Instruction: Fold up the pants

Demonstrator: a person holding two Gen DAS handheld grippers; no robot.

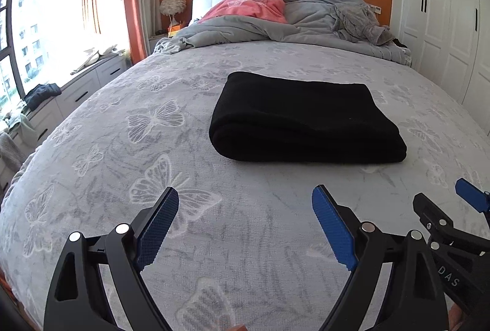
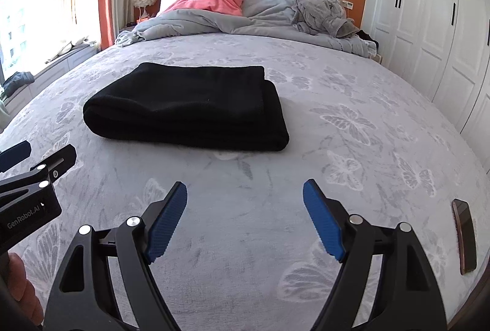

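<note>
The black pants (image 1: 306,116) lie folded into a thick flat rectangle on the grey butterfly bedspread (image 1: 122,177). They also show in the right wrist view (image 2: 190,107), left of centre. My left gripper (image 1: 245,199) is open and empty, held above the bedspread short of the pants. My right gripper (image 2: 245,193) is open and empty too, beside the left one and short of the pants. The right gripper's tip shows at the right edge of the left wrist view (image 1: 444,205); the left gripper shows at the left edge of the right wrist view (image 2: 36,165).
A crumpled grey duvet (image 1: 275,27), a pink pillow (image 1: 251,6) and a grey garment (image 1: 358,21) lie at the head of the bed. A dark phone (image 2: 465,236) lies on the bedspread at the right. White wardrobes (image 2: 428,24) stand right; a window bench (image 1: 76,85) stands left.
</note>
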